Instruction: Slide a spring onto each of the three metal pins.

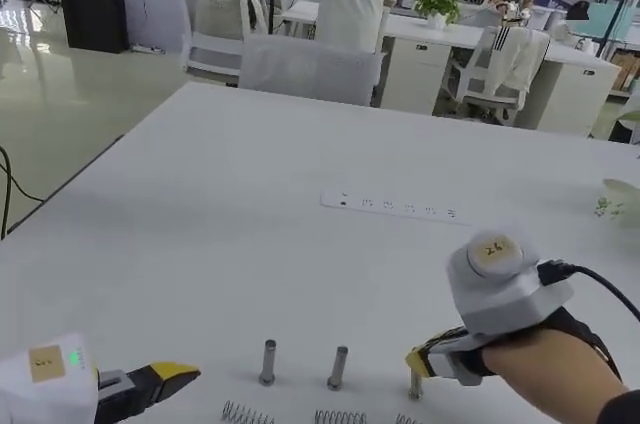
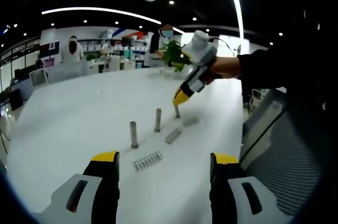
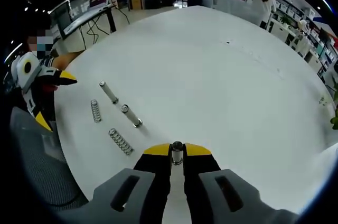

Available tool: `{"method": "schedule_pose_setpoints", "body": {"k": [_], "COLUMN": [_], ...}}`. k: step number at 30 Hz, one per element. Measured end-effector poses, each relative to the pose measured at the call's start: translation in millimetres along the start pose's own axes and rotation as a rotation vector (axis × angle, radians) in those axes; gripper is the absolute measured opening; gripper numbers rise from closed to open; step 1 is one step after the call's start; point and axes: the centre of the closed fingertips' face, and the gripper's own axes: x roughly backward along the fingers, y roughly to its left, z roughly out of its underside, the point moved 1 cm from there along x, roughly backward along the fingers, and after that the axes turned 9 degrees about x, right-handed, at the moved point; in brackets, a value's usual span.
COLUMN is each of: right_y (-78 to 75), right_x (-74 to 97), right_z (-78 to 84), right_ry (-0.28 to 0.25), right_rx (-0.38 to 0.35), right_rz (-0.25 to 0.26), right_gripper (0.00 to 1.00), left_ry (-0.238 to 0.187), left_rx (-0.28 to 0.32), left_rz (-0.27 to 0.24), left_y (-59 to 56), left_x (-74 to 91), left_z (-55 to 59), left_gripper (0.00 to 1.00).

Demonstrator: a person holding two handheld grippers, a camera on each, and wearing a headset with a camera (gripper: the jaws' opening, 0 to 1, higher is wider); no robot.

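In the head view, three pins (image 1: 338, 367) stand straight up in a row on the tabletop (image 1: 300, 164), and springs (image 1: 340, 416) lie flat on the near side of them. In the left gripper view, the left hand-held gripper (image 2: 165, 157) has its jaws apart, and the nearest spring (image 2: 147, 161) lies sideways just ahead, between them. In the right gripper view, the right hand-held gripper (image 3: 177, 152) is pinched on the end pin (image 3: 177, 146).

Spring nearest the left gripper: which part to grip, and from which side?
Probably its middle coils, from above, jaws closing across its width. The spring lies flat on the table, its length running jaw to jaw of the open left gripper, so roll the gripper first.
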Motion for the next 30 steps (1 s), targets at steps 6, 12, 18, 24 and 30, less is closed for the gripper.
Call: {"method": "schedule_pose_setpoints", "body": {"k": [6, 12, 18, 24, 30], "right_y": [1.0, 0.6, 2.0, 2.2, 2.1], "right_x": [4.5, 5.4, 4.9, 4.7, 4.8], "right_z": [5.6, 7.1, 6.2, 6.1, 6.5], "right_ry": [-0.015, -0.029, -0.03, -0.03, -0.031], "right_rx": [-0.019, -0.038, -0.011, 0.001, 0.011], "right_rz": [-0.004, -0.011, -0.011, -0.013, -0.013], "right_gripper": [0.05, 0.05, 0.05, 0.05, 0.06], "left_ry": [0.0, 0.001, -0.002, -0.003, -0.004], "left_rx": [0.0, -0.001, -0.001, 0.003, 0.006], "left_rz": [-0.002, 0.0, -0.002, -0.005, -0.003], "left_y": [-0.2, -1.9, -1.7, -0.6, -0.7], "left_x": [0.2, -0.5, -0.5, -0.2, -1.1], "left_z": [-0.3, 0.2, -0.6, 0.2, 1.0], "left_gripper": [0.65, 0.65, 0.65, 0.65, 0.65]}}
